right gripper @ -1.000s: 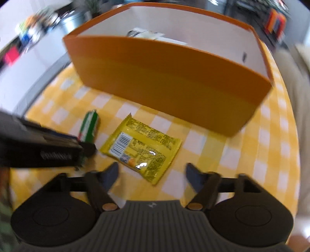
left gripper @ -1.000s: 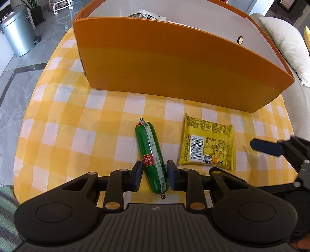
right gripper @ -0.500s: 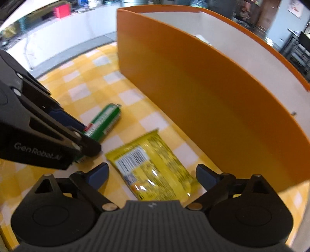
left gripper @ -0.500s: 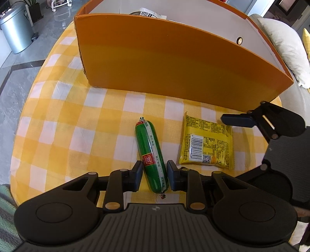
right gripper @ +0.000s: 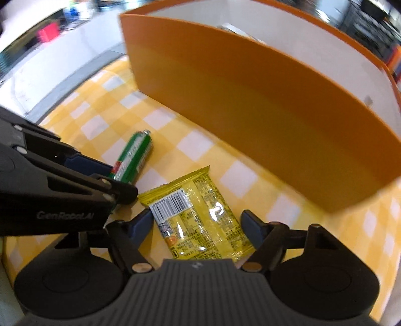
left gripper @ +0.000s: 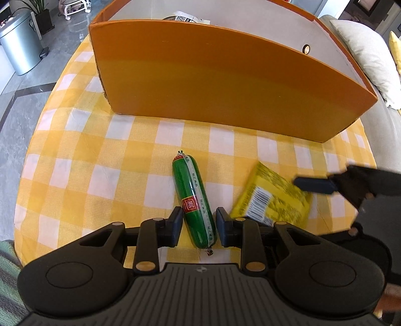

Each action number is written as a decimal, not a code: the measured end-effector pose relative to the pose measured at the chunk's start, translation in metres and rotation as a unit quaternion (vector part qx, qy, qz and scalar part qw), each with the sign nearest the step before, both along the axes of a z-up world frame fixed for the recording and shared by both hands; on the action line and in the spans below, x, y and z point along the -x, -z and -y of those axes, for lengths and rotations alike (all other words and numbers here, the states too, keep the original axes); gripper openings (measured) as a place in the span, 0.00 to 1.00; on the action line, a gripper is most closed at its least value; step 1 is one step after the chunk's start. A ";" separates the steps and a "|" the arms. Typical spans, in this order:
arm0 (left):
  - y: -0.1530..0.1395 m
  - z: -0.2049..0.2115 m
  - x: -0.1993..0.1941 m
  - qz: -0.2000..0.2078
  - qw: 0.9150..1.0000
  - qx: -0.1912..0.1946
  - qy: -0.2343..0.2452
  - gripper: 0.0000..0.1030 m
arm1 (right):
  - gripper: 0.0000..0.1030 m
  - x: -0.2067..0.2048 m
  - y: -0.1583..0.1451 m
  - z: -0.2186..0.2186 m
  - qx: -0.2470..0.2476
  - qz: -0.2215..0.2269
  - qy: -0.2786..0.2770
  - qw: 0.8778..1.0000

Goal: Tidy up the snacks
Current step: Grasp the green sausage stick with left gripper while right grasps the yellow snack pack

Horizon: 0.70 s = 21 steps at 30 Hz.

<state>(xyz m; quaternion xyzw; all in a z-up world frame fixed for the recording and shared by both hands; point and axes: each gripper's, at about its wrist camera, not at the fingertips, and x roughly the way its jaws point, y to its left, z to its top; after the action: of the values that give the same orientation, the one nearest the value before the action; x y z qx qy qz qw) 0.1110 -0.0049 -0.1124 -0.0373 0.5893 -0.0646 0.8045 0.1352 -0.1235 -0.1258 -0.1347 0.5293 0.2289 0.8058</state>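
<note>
A green sausage stick (left gripper: 194, 200) lies on the yellow checked cloth. My left gripper (left gripper: 199, 225) is shut on its near end, one pad on each side. To its right lies a yellow snack packet (left gripper: 270, 198), barcode side up and turned at an angle. In the right wrist view the packet (right gripper: 200, 220) sits between the fingers of my right gripper (right gripper: 198, 220). Its jaws are closing, and the fingertips stand at the packet's two long edges without squeezing it. The sausage (right gripper: 135, 158) shows beyond my left gripper (right gripper: 75, 175). One right finger (left gripper: 315, 185) hangs over the packet.
A tall orange box (left gripper: 225, 82) with white inner walls stands behind the snacks, with a white wrapper (left gripper: 185, 20) showing inside. The cloth-covered table (left gripper: 75, 150) drops off at left. A metal bin (left gripper: 20, 50) stands on the floor and a cushion (left gripper: 363, 50) lies at right.
The right gripper swung down over the yellow packet and its jaws narrowed. The packet turned from square to angled. The left gripper and sausage stayed put.
</note>
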 end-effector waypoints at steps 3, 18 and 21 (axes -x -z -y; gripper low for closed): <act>0.000 0.005 0.002 0.004 1.000 -0.003 0.010 0.31 | 0.68 0.008 -0.003 0.006 0.018 -0.024 0.067 0.997; 0.004 0.019 0.002 0.018 0.999 -0.028 0.009 0.38 | 0.80 0.027 -0.002 0.025 0.027 -0.005 0.091 0.995; 0.004 0.024 0.002 0.026 0.999 -0.027 0.018 0.36 | 0.78 0.025 0.000 0.025 0.020 0.003 0.073 0.997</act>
<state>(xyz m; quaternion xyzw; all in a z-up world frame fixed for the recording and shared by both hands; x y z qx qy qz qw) 0.1094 -0.0292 -0.1161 -0.0036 0.5701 -0.0638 0.8191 0.1105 -0.1480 -0.1258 -0.1127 0.5397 0.1580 0.8192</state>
